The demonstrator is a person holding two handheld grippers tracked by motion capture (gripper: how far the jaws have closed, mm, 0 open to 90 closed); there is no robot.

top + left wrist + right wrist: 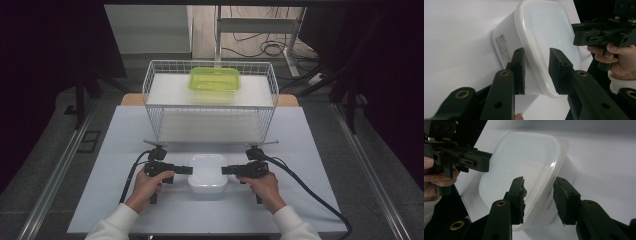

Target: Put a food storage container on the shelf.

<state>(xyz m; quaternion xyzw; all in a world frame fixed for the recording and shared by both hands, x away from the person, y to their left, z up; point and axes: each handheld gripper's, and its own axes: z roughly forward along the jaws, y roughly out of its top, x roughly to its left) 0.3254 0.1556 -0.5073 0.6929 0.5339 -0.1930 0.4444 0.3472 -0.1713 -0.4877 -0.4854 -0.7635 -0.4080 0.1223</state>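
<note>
Nearest the near edge of the white table [110,200], the person's two hands [148,184] [264,186] each hold a gripper, and between them a white lidded container [207,172] sits on the table, midway along its width. The left gripper [537,71] has its jaws spread apart astride the container's left rim without clamping it, and the right gripper [539,200] likewise stands released, its jaws straddling the right rim. Toward the far edge a white wire basket [155,120] stands, with a green lidded container [214,79] resting on top of it
</note>
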